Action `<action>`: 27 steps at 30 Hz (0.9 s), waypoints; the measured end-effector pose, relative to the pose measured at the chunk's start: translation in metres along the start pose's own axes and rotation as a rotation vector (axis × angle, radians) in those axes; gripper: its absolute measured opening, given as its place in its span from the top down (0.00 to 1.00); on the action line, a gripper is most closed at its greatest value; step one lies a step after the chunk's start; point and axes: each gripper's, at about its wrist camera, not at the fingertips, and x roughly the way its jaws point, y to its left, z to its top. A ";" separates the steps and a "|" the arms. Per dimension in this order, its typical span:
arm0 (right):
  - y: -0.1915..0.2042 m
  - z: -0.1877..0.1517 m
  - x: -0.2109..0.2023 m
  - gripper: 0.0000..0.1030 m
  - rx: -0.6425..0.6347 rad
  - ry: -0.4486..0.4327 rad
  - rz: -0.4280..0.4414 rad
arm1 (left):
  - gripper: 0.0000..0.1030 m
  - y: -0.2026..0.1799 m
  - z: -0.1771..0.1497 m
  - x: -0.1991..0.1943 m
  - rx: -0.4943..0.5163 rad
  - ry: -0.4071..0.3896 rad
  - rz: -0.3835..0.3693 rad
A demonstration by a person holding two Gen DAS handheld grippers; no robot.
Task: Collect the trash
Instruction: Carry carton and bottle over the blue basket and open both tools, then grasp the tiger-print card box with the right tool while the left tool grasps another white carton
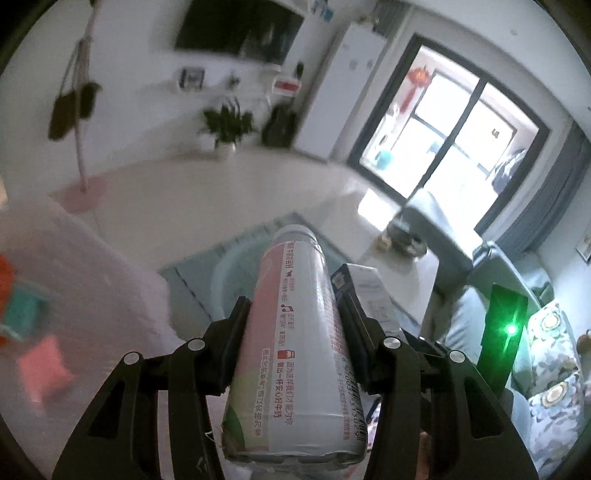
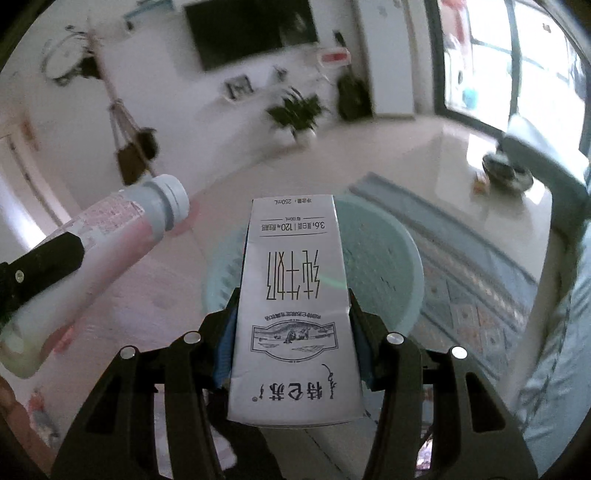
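Observation:
My left gripper (image 1: 295,306) is shut on a pink and white drink bottle (image 1: 295,332), which points forward with its cap end away from the camera. The right wrist view shows that same bottle (image 2: 110,236) at the left, with a black finger (image 2: 44,266) of the left gripper on it. A white milk carton (image 2: 295,295) is gripped between the pads of my right gripper (image 2: 293,299); the carton (image 1: 369,291) also shows just right of the bottle. Both items hang above a round light-blue basin (image 2: 380,258) on the floor; the basin (image 1: 236,273) lies beyond the bottle.
A patterned rug (image 2: 480,288) lies under the basin. A translucent plastic bag (image 1: 74,295) with coloured items is at the left. A grey sofa (image 1: 480,314) with patterned cushions stands at the right, a potted plant (image 2: 295,110) and a TV (image 2: 251,29) by the far wall.

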 end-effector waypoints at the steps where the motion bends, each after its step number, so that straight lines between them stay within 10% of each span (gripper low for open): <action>1: -0.005 -0.004 0.012 0.52 0.012 0.024 -0.015 | 0.54 0.001 -0.003 0.017 -0.009 0.035 0.003; 10: -0.031 -0.017 0.048 0.43 0.060 0.083 -0.068 | 0.45 0.018 -0.012 0.066 -0.045 0.141 -0.004; 27: 0.034 -0.011 -0.046 0.43 -0.058 -0.088 0.062 | 0.39 0.028 -0.035 -0.070 -0.040 -0.061 0.060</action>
